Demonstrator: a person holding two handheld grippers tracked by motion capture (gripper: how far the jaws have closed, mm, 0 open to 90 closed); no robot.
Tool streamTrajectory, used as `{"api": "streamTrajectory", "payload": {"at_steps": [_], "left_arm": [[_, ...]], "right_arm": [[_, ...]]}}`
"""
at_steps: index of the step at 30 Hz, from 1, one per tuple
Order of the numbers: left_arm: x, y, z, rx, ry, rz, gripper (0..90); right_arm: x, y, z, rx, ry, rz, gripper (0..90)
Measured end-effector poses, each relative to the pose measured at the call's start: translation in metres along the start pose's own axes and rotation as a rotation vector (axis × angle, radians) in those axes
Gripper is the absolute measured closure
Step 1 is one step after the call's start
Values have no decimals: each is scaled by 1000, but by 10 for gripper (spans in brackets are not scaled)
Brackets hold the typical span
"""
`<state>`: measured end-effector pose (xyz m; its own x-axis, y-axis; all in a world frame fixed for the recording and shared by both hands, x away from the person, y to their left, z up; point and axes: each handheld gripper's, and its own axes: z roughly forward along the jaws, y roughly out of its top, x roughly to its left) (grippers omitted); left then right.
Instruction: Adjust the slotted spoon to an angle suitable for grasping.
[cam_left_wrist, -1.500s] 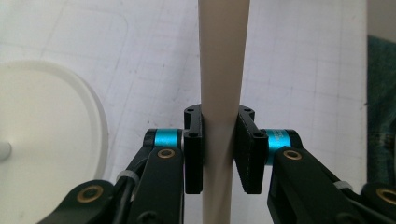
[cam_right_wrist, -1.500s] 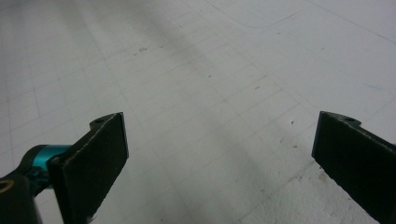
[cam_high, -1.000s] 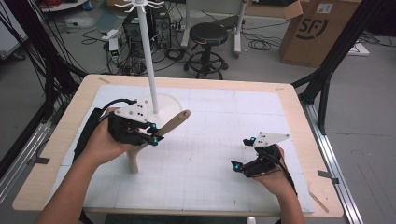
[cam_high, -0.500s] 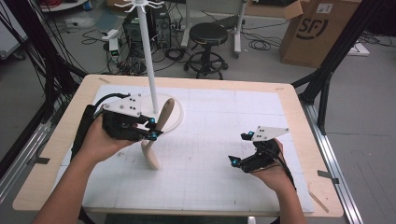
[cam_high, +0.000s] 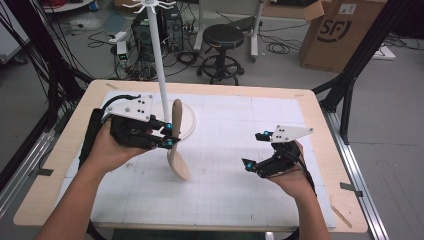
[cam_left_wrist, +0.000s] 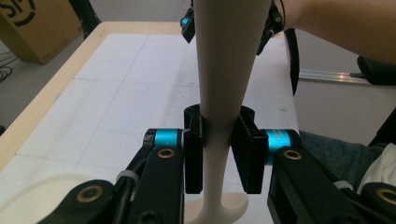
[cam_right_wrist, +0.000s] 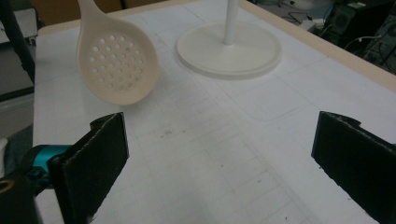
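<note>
The cream plastic slotted spoon hangs nearly upright above the tabletop, bowl end down and handle end up, just in front of the round white base of the tall white hanging stand. Your left tongs are clamped on the narrow part of its handle; in the left gripper view the black pads squeeze the stem from both sides. Your right tongs stand wide apart and empty, well off to the right over the white gridded mat, pointing toward the perforated bowl.

The job looks like hanging the spoon on the stand's hooks at the top of the pole. Keep the grip firm, since the handle is smooth and tapered and could slide through the pads. Raise it straight, staying clear of the pole, so the bowl doesn't swing into it. If the spoon starts to pivot, steady the bowl end with your right tongs before you aim the handle's end at a hook.
</note>
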<state>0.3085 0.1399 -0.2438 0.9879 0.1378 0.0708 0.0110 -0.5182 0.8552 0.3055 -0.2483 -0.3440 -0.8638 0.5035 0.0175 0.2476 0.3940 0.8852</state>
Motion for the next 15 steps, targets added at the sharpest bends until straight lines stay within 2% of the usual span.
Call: {"api": "streamTrajectory", "payload": {"at_steps": [10,15], "left_arm": [[3,5,6,-24,-29,-5,753],[2,6,9,-14,-30,0,753]], "right_arm": [[0,25,-7,-83,36,-10,25],[1,34,-7,-92,42,-23,25]]}}
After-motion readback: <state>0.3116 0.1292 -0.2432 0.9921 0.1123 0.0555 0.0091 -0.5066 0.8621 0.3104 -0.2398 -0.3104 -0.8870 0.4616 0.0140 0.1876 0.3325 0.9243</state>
